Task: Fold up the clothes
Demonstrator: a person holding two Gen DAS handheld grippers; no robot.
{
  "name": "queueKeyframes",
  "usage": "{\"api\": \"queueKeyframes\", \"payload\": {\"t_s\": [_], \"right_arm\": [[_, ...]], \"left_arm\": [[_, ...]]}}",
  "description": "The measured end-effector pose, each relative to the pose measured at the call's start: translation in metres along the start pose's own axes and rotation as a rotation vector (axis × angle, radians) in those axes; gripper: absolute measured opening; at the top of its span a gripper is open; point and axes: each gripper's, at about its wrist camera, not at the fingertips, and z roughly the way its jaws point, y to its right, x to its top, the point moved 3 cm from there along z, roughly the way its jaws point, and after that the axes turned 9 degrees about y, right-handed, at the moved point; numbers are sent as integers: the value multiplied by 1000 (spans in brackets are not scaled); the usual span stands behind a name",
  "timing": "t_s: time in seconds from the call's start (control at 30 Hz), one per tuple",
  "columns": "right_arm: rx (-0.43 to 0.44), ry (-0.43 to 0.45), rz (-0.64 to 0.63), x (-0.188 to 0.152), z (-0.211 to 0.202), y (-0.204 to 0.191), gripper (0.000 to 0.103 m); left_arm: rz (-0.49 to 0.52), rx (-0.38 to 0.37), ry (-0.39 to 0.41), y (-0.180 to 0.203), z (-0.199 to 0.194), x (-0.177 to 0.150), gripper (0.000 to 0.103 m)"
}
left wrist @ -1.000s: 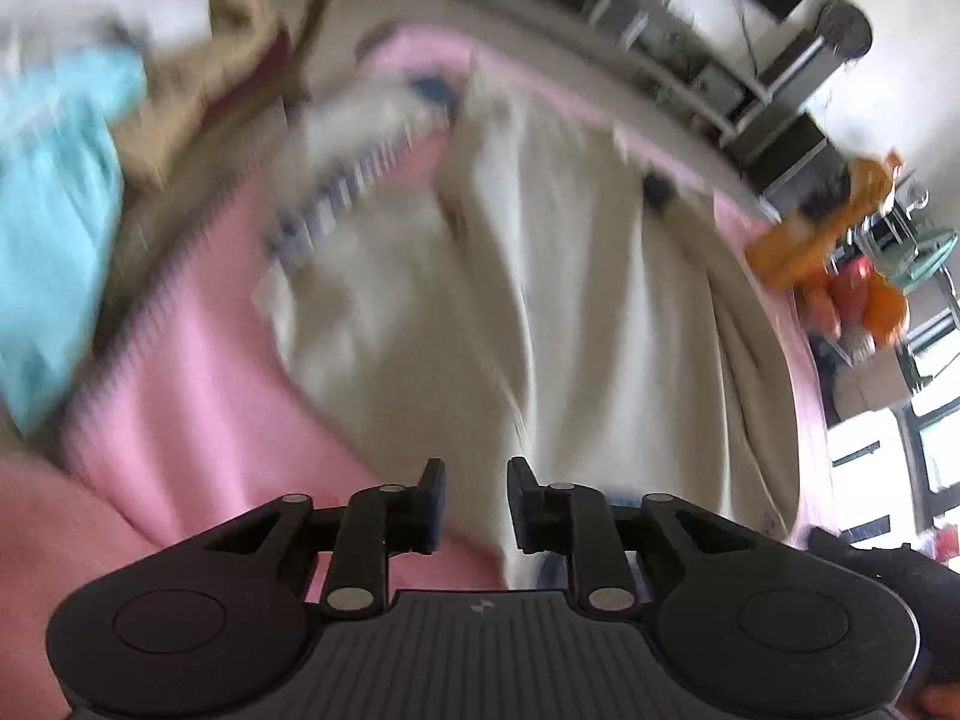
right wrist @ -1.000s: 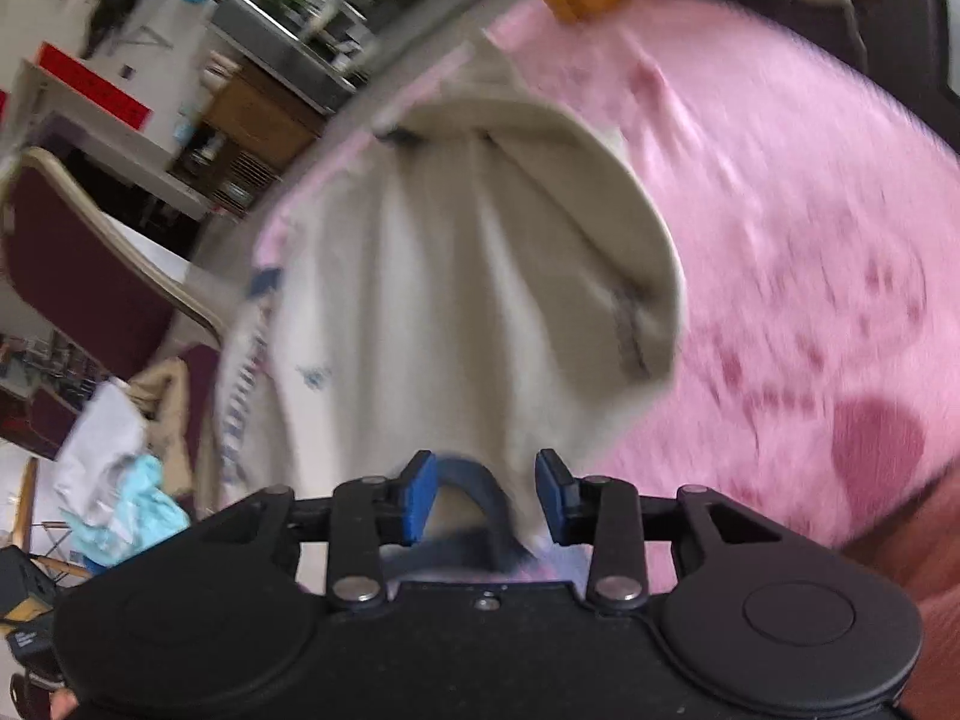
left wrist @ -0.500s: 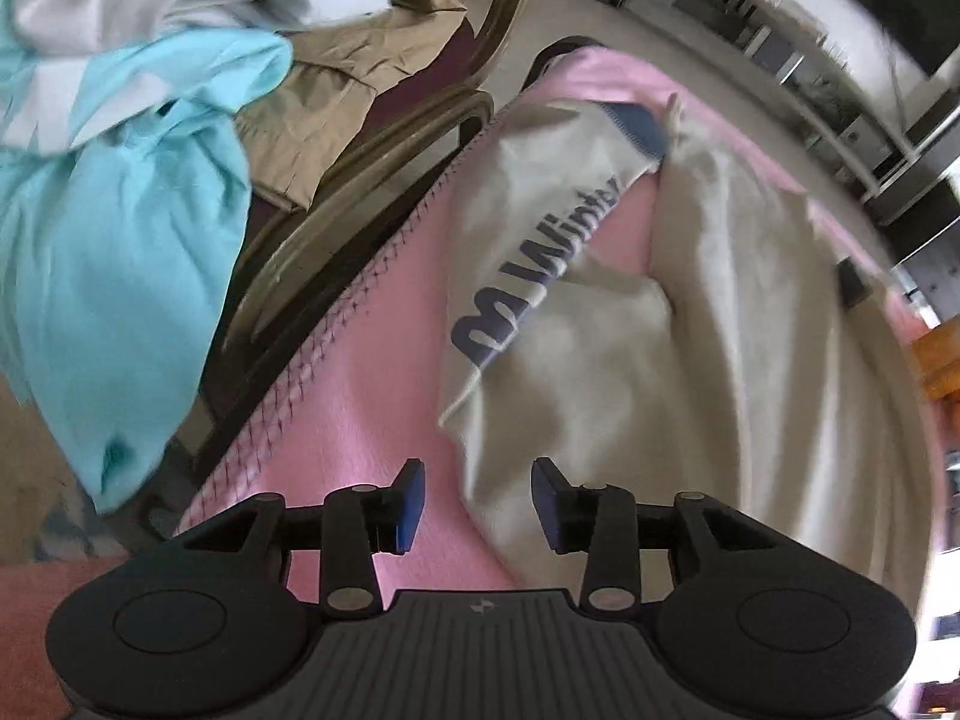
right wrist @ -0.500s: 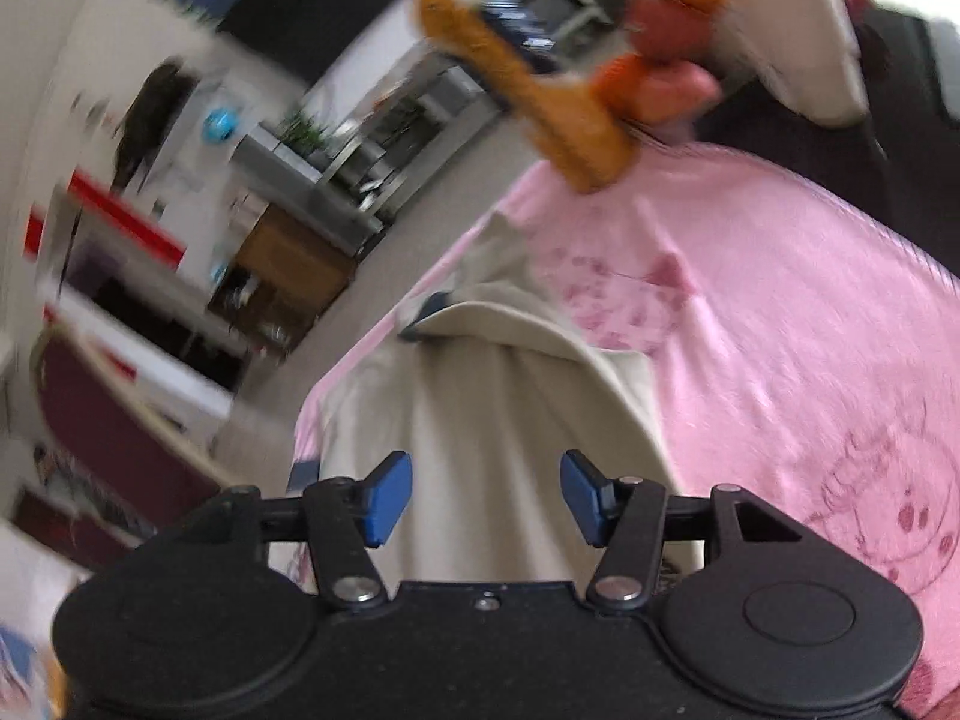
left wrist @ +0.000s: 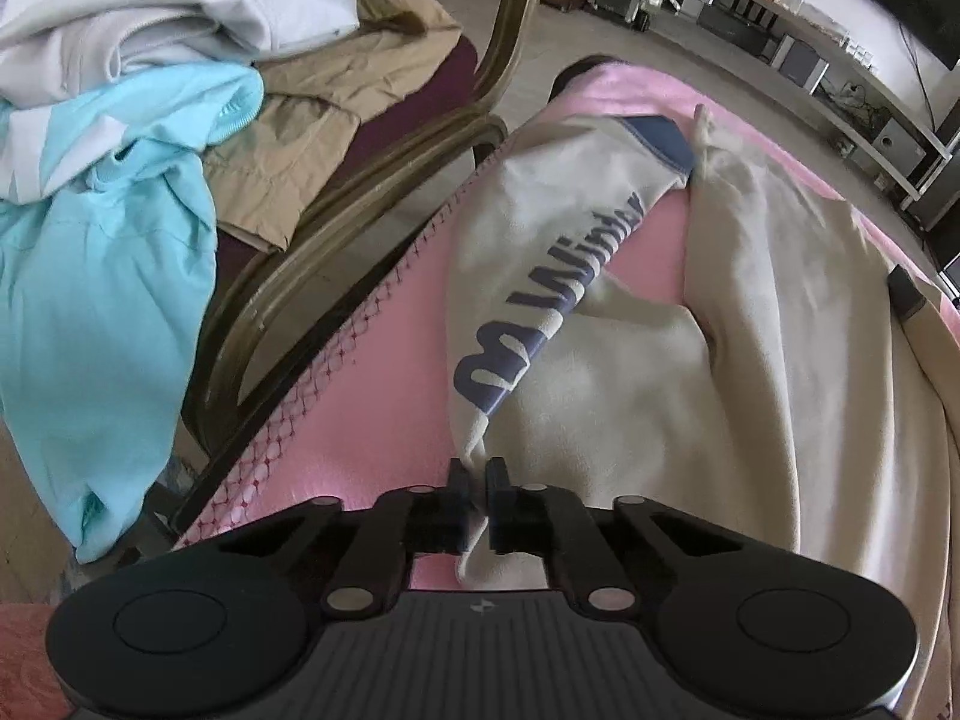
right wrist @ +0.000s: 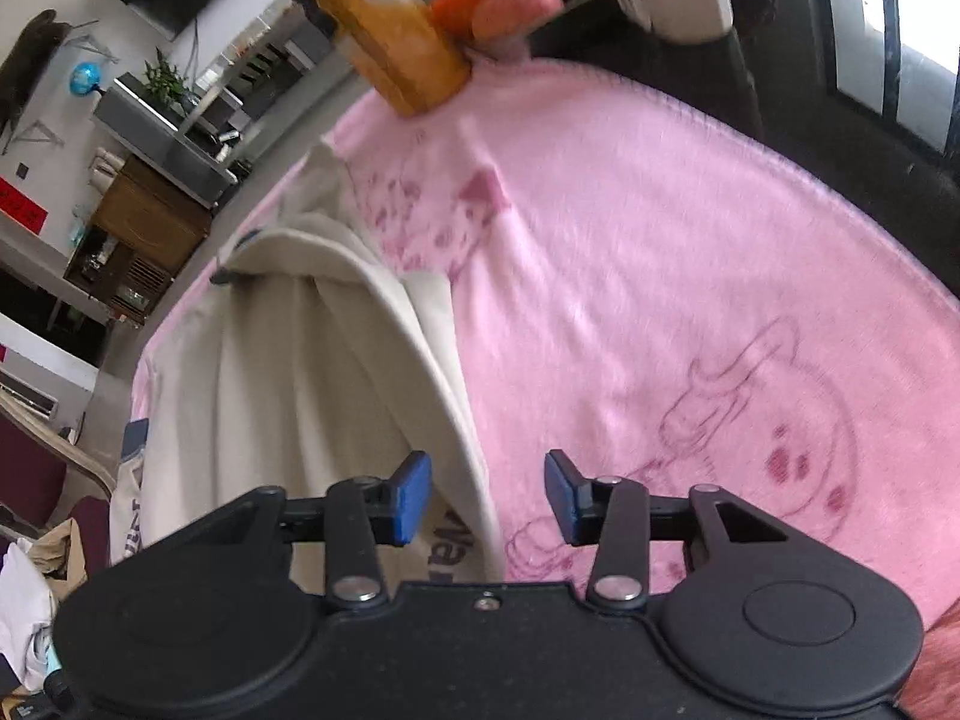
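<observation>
Lying on a pink blanket point(left wrist: 384, 420), the cream sweatshirt point(left wrist: 780, 360) stretches with its long axis from the near edge of the left wrist view toward the far right. One sleeve point(left wrist: 540, 276) with blue letters runs from near to far, and its blue cuff point(left wrist: 660, 141) points to the far side. The left gripper point(left wrist: 474, 495) has its fingers clenched on a near corner of the cream fabric, at the base of this sleeve; the cloth passes between them and hangs below.

The right gripper point(right wrist: 487, 495) has its fingers released and wide apart, above the right edge of the sweatshirt point(right wrist: 288, 396), where a folded border runs from near to far. Whether the left finger touches the cloth, I cannot tell. To the right of this edge the blanket point(right wrist: 660, 276) is bare, with a faint cartoon print, and gives open room.

Left of the blanket, a chair point(left wrist: 372, 192) carries a pile: a turquoise garment point(left wrist: 102, 276), a tan one point(left wrist: 336, 102) and a white one point(left wrist: 180, 6). The near part of the sweatshirt is hidden behind both gripper bodies, and its right side is cut off by the frame. The orange objects point(right wrist: 390, 36) at the far edge of the blanket are blurred and hard to identify.
</observation>
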Motion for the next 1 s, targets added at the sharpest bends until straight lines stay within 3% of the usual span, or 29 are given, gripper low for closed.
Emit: {"api": "queueKeyframes", "payload": {"t_s": [0.07,0.13,0.23,0.33,0.4,0.5,0.53,0.63,0.73,0.83,0.93,1.0], "right_arm": [[-8,7,-20,-3,4,-4,2],[-47,64,-88,-3,-1,-11,2],[-152,186,-209,-1,-16,-20,2],[-203,182,-246,-4,-11,-16,2],[-209,161,-261,-6,-6,-16,3],[-199,148,-202,-7,-18,-9,18],[-190,143,-168,-7,-25,-6,29],[-148,133,-77,-10,-45,5,34],[-2,130,-23,-23,-61,6,33],[160,85,-96,-36,-57,-16,30],[166,34,-274,-52,-33,-46,30],[126,-9,-355,-64,-18,-54,31]], "left_arm": [[12,25,38,-1,-5,1,1],[24,51,77,-2,-11,2,1],[85,157,101,-4,-15,-1,2],[125,181,63,-2,-6,-7,2],[159,185,42,1,-3,-9,11],[163,191,7,-3,-12,-14,27],[150,181,7,-7,-20,-17,28],[160,118,58,-5,-49,-29,27],[248,-82,82,24,-65,-44,24],[405,-229,96,67,-69,-60,29],[548,-283,81,100,-61,-82,29],[615,-299,38,104,-59,-98,29]]}}
